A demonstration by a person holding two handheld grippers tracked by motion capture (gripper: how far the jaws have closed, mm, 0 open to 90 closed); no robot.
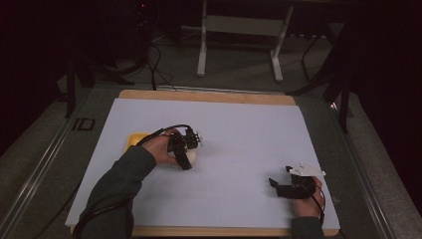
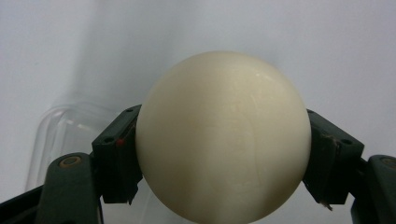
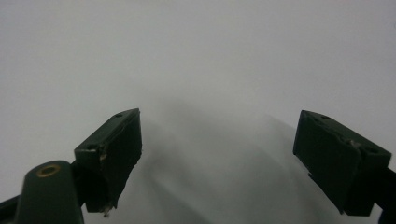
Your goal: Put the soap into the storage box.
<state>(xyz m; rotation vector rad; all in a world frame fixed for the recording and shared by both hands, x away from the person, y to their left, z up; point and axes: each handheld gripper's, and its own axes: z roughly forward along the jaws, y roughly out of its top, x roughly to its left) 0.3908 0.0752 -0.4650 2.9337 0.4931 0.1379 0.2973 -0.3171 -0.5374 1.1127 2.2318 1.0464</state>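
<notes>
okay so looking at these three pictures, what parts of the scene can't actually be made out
- Yellow container, high view: the left hand and left claw cover most of it; contents unseen.
- Cream ball, left claw view: its underside is cut off by the bottom edge, so whether it touches the white sheet cannot be told.
- Clear lid or tub, left claw view: half hidden behind the ball, too faint to identify.
- Right claw, high view: too dark and small to read its tips.

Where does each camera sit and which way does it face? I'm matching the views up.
High view: above the person's side, facing forward and down on the table; forearms, both grippers.
Left gripper view: on the left gripper, looking along its jaws at the ball, shared with the high view.
Right gripper view: on the right gripper, open over the white sheet.
</notes>
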